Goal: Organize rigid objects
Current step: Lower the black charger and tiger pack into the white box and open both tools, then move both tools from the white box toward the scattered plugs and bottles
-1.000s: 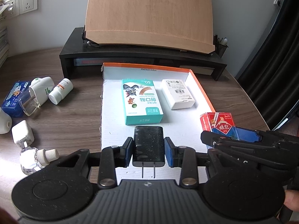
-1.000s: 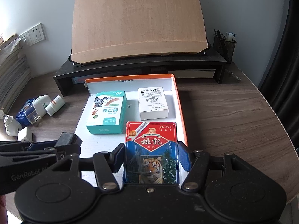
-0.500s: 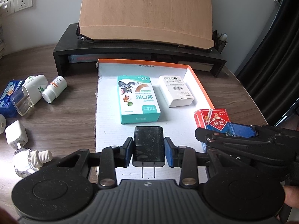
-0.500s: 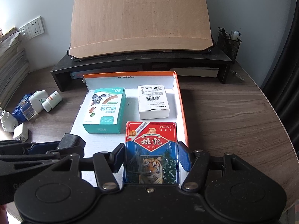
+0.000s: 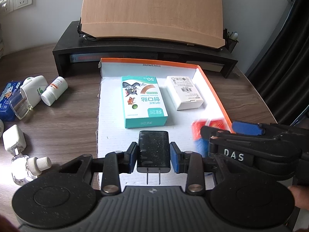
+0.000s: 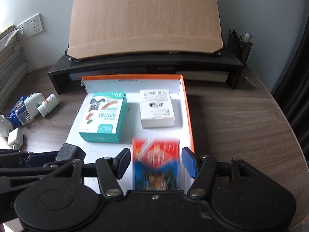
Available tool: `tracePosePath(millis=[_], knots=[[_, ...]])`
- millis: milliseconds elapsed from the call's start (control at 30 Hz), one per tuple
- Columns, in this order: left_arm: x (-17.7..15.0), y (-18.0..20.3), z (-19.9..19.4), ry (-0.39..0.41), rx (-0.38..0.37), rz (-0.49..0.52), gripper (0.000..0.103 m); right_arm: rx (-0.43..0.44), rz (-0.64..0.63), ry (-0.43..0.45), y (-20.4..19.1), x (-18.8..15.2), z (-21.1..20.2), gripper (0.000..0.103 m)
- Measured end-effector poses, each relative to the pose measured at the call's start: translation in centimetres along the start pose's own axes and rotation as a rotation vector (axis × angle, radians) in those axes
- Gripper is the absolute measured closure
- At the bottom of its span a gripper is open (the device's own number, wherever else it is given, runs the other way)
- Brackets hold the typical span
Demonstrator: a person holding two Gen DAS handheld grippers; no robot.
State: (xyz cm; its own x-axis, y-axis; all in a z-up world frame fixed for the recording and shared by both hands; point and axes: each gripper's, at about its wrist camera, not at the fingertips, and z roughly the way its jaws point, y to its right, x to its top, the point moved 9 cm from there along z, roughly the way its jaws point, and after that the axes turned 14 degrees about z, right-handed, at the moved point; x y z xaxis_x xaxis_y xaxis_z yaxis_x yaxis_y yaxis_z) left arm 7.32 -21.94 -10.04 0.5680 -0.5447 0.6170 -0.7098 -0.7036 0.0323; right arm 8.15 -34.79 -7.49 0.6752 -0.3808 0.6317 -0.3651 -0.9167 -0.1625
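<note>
My left gripper (image 5: 153,154) is shut on a black plug charger (image 5: 153,150), prongs toward me, above the near part of the white, orange-rimmed tray (image 5: 148,59). My right gripper (image 6: 155,161) stands open, its pads apart from the red-and-blue card box (image 6: 156,164), which is blurred between them at the tray's near right. The card box also shows blurred in the left wrist view (image 5: 200,133). A teal bandage box (image 5: 143,104) and a white box (image 5: 184,92) lie at the back of the tray.
Left of the tray on the wooden table lie a white pill bottle (image 5: 55,91), a white dispenser (image 5: 32,90), a blue pack (image 5: 7,101), a white charger (image 5: 14,140) and a small clear bottle (image 5: 29,169). A black monitor stand (image 5: 143,48) with a tan board runs behind.
My right gripper has opened and let go of the card box, which now blurs as it drops in the tray. My left gripper still holds the charger, slightly closer to the tray.
</note>
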Motion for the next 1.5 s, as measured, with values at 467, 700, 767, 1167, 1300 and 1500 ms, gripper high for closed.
tracePosePath(millis=[467,700,767,1167,1300,1500], knots=[[-0.5,1.5,2.0,-0.025,-0.065,0.043,0.067,-0.038,0.037,0.111,1.8,0.3,-3.7,0.012],[-0.4,1.7,0.3,0.017,-0.07,0.054,0.043,-0.076,0.032,0.174,1.3,0.3,-5.8,0.003],[-0.5,1.2,-0.5,0.032,-0.058,0.053,0.039,-0.061,0.037,0.201,0.7,0.3,-6.5,0.003],[-2.7,-5.4,-5.0,0.084,0.057,-0.022,0.03,0.006,0.036,0.198,-4.9,-1.0,-6.9,0.003],[-3.7,-8.0,-6.2,0.093,0.095,-0.058,0.029,0.066,0.011,0.176,-7.8,-1.7,-7.1,0.003],[-5.8,-12.3,-7.8,0.097,0.163,-0.126,0.022,0.139,-0.032,0.141,-11.8,-3.6,-7.1,0.003]])
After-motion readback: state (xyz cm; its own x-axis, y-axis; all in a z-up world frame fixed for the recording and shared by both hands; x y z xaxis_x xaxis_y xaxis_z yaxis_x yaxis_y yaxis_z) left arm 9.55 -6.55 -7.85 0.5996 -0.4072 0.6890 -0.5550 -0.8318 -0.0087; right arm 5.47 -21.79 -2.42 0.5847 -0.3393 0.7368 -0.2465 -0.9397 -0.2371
